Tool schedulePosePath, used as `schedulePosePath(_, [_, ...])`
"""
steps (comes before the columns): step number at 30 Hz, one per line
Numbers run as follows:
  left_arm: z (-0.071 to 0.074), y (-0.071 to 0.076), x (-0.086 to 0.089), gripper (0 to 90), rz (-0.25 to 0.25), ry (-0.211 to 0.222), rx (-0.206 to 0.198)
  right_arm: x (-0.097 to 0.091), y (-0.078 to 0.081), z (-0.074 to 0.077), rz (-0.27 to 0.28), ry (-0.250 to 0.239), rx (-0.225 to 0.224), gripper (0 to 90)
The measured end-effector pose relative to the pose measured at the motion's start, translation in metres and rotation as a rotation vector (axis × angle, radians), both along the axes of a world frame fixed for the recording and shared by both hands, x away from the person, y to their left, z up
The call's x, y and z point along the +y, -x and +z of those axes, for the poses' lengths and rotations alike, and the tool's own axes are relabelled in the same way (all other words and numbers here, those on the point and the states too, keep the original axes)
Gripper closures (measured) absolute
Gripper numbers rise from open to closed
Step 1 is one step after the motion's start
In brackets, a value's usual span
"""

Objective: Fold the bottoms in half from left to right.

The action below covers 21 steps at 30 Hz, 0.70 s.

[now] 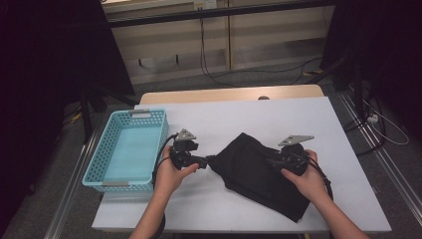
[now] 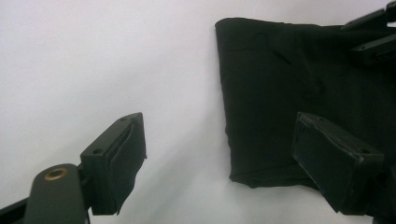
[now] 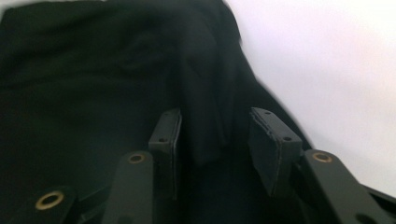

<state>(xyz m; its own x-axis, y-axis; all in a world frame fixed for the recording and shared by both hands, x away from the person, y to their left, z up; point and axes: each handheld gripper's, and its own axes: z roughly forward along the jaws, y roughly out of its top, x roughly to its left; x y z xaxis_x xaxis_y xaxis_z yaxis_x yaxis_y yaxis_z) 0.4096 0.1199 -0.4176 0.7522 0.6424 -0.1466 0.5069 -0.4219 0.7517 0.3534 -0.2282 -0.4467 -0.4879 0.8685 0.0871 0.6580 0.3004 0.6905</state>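
Lying under the right hand-held gripper: folded black cloth.

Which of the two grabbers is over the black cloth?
The right gripper is: its open jaws sit above the black cloth. The left gripper is at the cloth's edge, mostly over the white table.

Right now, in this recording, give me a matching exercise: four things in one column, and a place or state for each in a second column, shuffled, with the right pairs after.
Things:
1. black cloth
2. blue basket
3. left gripper
4. right gripper

Places or states:
A. at the table's left edge, nothing in it
B. jaws apart over the cloth's middle
C. folded, lying on the white table
D. jaws wide apart at the cloth's left corner

Pairs: 1-C, 2-A, 3-D, 4-B
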Motion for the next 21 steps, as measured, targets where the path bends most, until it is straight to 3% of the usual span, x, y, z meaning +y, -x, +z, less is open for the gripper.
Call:
schedulePosePath(1, [0.0, 0.0, 0.0, 17.9, 0.0, 0.0, 0.0, 0.0, 0.0, 0.0, 0.0, 0.0, 0.0, 57.3])
schedulePosePath(3, [0.0, 0.0, 0.0, 17.9, 0.003, 0.003, -0.004, -0.005, 0.001, -0.003, 0.024, -0.041, 0.027, 78.0])
schedulePosePath(4, [0.001, 0.0, 0.0, 18.0, 0.003, 0.002, -0.006, -0.007, 0.002, -0.001, 0.023, -0.054, 0.03, 80.1])
schedulePosePath(5, [0.0, 0.0, -0.001, 18.0, 0.004, -0.001, -0.007, -0.008, 0.003, 0.0, 0.026, -0.046, 0.025, 81.2])
schedulePosePath(6, [-0.001, 0.0, -0.002, 18.1, -0.004, -0.007, -0.004, -0.01, 0.003, 0.001, 0.014, -0.076, 0.032, 82.0])
schedulePosePath(9, [-0.003, -0.001, -0.005, 18.2, -0.013, -0.022, -0.006, -0.012, 0.004, 0.003, 0.015, -0.103, 0.028, 82.2])
schedulePosePath(14, [-0.003, -0.001, -0.009, 17.9, -0.013, -0.014, -0.011, -0.016, 0.009, 0.011, 0.024, -0.15, 0.013, 82.6])
schedulePosePath(21, [-0.003, 0.001, -0.011, 17.9, -0.025, -0.014, -0.007, -0.022, 0.01, 0.014, 0.013, -0.177, 0.011, 82.9])
